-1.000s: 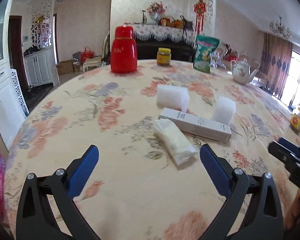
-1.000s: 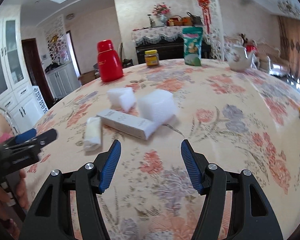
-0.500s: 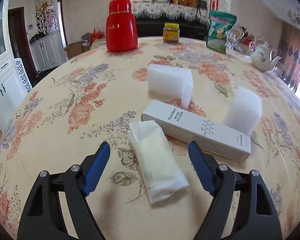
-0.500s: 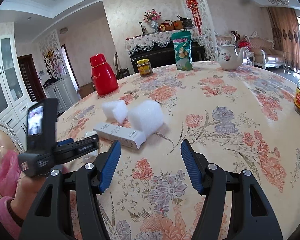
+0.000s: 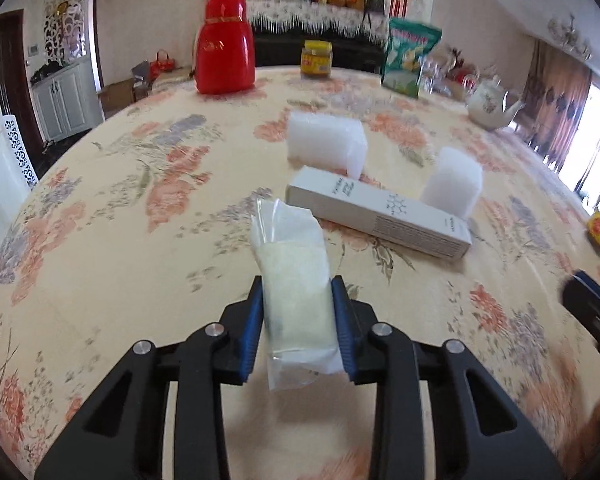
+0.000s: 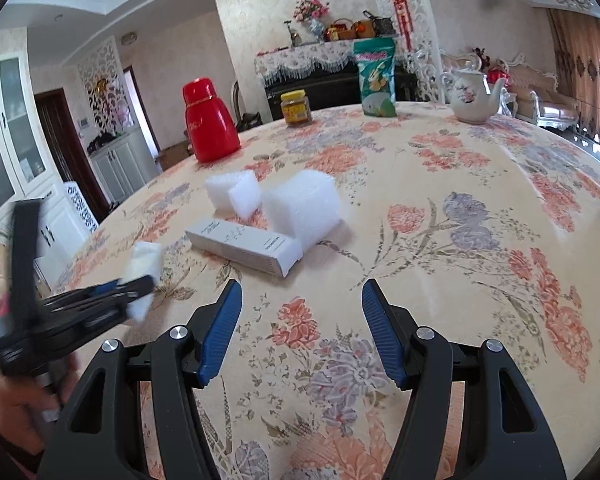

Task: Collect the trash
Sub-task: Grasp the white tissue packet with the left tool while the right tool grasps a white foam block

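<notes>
The left gripper (image 5: 298,320) is pinching the clear plastic packet (image 5: 294,280) between its blue pads at lower centre of its view, the packet apparently just off the floral tablecloth (image 5: 120,240). The right gripper (image 6: 302,332) is hanging wide and holding nothing. The first pickup looks under way; next comes carrying the packet to a bin, none in view. The white carton (image 5: 376,212) and two foam blocks (image 5: 326,144) (image 5: 454,182) are waiting mid-frame.

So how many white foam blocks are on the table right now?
2. One foam block lies beyond the white carton, toward the red flask. The other foam block stands by the carton's right end. Neither wrist view shows more.
</notes>
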`<state>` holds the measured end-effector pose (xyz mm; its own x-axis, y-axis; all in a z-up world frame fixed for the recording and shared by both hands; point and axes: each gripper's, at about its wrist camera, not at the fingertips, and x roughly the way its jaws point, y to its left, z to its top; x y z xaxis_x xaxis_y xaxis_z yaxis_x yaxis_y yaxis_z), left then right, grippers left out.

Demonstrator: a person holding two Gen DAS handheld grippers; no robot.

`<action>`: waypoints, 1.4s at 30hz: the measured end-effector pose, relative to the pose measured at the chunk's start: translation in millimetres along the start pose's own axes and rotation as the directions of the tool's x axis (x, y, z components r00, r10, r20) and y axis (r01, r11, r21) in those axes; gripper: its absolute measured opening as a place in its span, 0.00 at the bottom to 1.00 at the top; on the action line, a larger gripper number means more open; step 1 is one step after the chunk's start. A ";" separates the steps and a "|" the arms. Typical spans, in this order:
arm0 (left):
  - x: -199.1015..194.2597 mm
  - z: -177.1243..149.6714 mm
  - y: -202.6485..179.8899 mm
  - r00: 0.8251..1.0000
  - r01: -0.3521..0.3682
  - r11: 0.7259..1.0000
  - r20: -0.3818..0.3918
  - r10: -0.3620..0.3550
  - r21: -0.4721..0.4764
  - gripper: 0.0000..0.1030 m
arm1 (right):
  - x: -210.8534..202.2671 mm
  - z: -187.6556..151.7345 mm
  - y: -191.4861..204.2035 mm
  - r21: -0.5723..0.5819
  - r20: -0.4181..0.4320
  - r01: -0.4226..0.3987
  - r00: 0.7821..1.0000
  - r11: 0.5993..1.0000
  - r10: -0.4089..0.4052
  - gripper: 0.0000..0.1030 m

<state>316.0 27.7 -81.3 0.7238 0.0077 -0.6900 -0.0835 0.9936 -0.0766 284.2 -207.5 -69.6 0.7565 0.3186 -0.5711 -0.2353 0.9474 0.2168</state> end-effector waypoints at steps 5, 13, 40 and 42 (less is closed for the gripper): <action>-29.3 -6.8 11.6 0.988 0.024 1.000 0.150 -0.021 -0.020 0.31 | 24.0 18.1 7.2 -0.028 -0.026 0.033 0.999 0.999 -0.034 0.58; -42.7 -5.3 5.6 0.974 0.055 0.998 0.221 -0.059 0.021 0.31 | 81.0 55.2 13.4 -0.051 -0.044 0.067 0.997 0.996 -0.069 0.71; -39.8 -4.7 9.7 0.973 0.077 0.997 0.216 -0.078 0.015 0.32 | 54.8 56.7 15.4 -0.091 0.037 0.067 0.997 0.994 -0.064 0.51; -39.6 -4.7 10.2 0.973 0.079 0.997 0.215 -0.080 0.011 0.32 | 40.9 44.2 22.1 -0.105 0.030 0.067 0.997 0.992 -0.064 0.51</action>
<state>283.3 37.0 -58.1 0.8586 -0.0475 -0.5105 -0.0180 0.9923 -0.1227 337.0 -174.8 -53.2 0.7883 0.2558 -0.5596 -0.2468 0.9646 0.0931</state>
